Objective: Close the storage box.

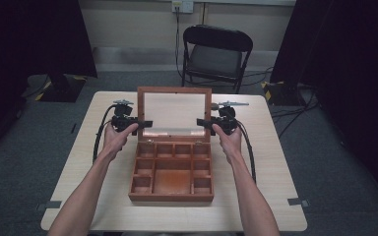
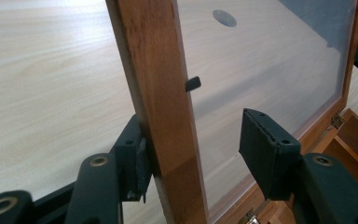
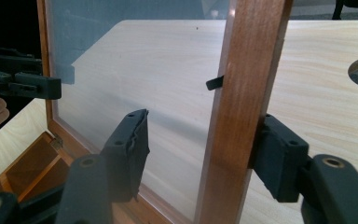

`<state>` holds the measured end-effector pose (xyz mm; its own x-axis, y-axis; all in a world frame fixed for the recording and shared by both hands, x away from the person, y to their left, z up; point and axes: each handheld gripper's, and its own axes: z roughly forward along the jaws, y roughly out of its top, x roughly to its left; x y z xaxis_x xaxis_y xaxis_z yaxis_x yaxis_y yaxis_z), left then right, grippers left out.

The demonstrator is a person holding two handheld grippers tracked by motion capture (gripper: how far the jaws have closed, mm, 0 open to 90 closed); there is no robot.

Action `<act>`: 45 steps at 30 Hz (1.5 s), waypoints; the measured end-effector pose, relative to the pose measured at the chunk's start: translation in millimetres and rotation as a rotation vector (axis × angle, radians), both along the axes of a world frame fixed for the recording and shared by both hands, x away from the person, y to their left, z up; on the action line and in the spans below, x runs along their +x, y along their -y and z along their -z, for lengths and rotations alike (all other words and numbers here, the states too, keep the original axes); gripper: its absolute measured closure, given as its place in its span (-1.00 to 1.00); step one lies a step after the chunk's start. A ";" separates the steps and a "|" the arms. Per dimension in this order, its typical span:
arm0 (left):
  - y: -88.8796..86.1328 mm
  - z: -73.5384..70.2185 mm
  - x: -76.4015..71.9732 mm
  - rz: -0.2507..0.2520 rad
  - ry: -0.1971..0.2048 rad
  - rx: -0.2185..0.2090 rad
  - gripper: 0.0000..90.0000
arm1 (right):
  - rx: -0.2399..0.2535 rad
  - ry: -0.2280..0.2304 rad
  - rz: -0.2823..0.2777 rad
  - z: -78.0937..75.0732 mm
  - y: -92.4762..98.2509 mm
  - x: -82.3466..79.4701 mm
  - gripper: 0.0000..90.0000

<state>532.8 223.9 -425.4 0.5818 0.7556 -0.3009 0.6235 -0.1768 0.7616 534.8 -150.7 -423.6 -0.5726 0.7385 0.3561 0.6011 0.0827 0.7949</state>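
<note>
A wooden box [image 1: 171, 197] with several small compartments stands open mid-table, its glass-paned lid [image 1: 174, 90] upright at the back. My left gripper [image 1: 145, 124] reaches in from the left around the lid's left frame bar [image 2: 163, 93]. One pad touches the bar's far face; the other pad [image 2: 261, 144] stands off the glass, so the gripper [image 2: 196, 140] is open. My right gripper [image 1: 202, 123] mirrors it on the right frame bar [image 3: 242, 93]. One pad [image 3: 279, 158] rests against the wood, the other hangs clear of the pane. That gripper [image 3: 203, 135] is open too.
The light wooden table [image 1: 266, 162] has bare room on both sides of the box. A black folding chair [image 1: 216, 54] stands beyond its far edge, dark curtains at left and right. A round hole [image 2: 224, 17] in the tabletop shows behind the lid.
</note>
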 end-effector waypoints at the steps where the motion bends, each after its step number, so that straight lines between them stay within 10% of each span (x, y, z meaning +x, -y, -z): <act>1: -0.2 -0.9 -0.6 0.000 0.010 0.000 0.03 | 0.003 0.003 0.001 -0.8 0.3 -1.0 -0.08; 38: -8.7 -32.2 -29.8 0.011 0.135 -0.011 0.08 | -0.027 0.079 0.013 -29.5 -4.5 -26.9 0.06; 45: -5.8 -29.1 -31.1 0.016 0.114 -0.069 -0.03 | -0.031 0.086 0.004 -30.4 -4.0 -32.0 0.05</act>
<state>501.8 229.7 -396.2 0.6267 0.7259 -0.2835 0.5301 -0.1304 0.8378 502.9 -146.7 -393.1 -0.5973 0.7506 0.2826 0.5309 0.1058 0.8408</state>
